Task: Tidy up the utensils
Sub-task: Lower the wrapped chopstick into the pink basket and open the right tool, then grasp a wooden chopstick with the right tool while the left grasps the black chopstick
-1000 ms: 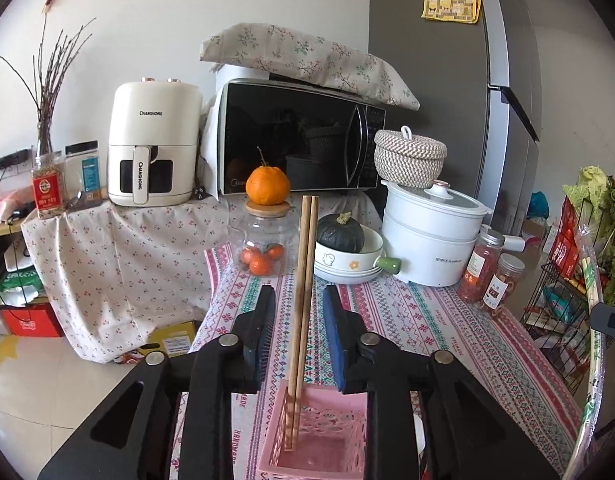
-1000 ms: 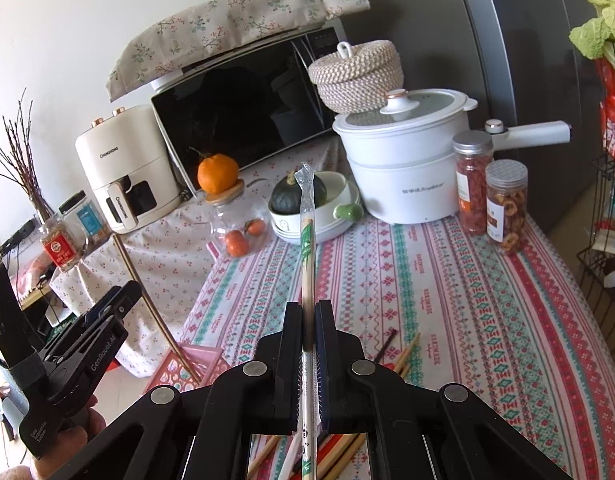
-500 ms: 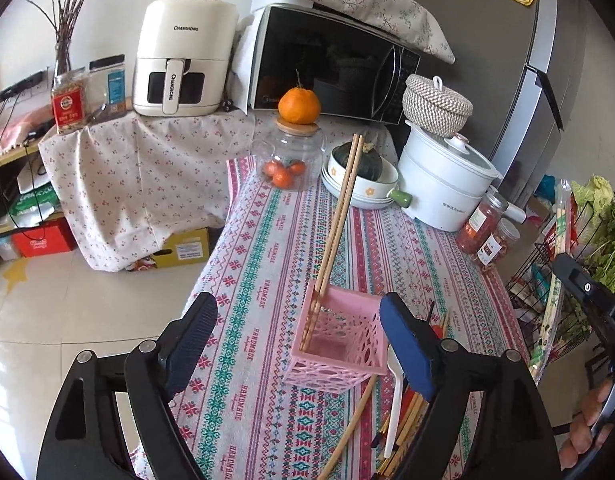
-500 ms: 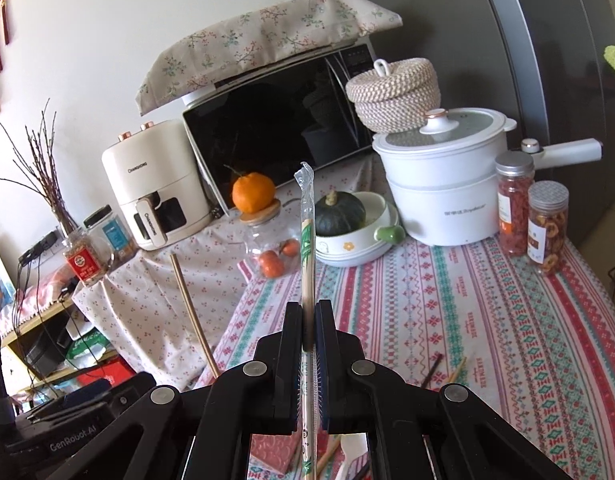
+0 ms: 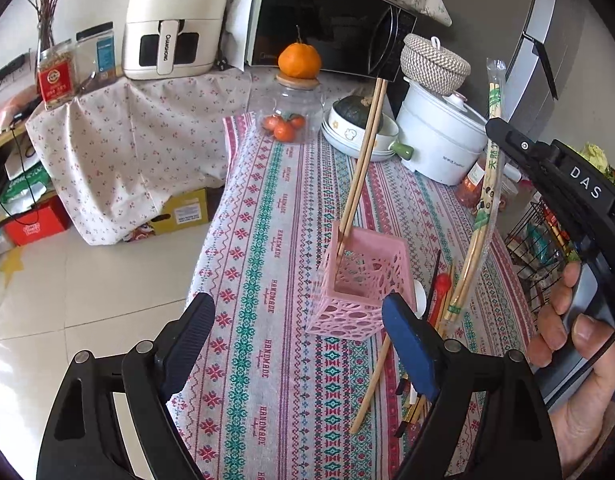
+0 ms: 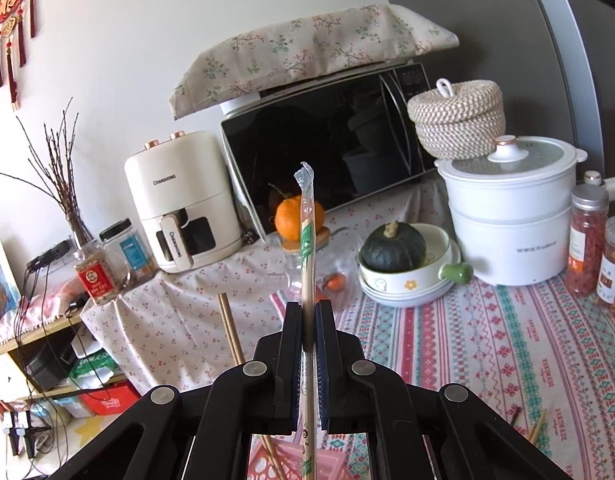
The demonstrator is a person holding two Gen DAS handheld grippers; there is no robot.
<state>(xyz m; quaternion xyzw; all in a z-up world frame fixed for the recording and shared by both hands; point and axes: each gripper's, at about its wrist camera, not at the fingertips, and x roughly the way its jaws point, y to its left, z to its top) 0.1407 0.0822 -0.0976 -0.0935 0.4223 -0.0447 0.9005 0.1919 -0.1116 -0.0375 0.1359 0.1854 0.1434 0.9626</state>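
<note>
A pink perforated basket stands on the patterned tablecloth, with a pair of bare wooden chopsticks leaning in its far left corner. My left gripper hovers just in front of the basket, open wide, with nothing between its pads. My right gripper is shut on a plastic-wrapped pair of chopsticks that points up and forward. In the left wrist view the wrapped chopsticks hang to the right of the basket. Loose chopsticks, a red spoon and other utensils lie beside the basket.
At the table's far end are a glass jar with an orange on top, a bowl holding a squash, a white pot and spice jars. A microwave and air fryer stand behind. A hand holds the right gripper's handle.
My left gripper let go of the wooden chopsticks, which now stand in the pink basket, then opened wide and drew back. My right gripper carried the wrapped chopsticks leftward, closer to the basket.
</note>
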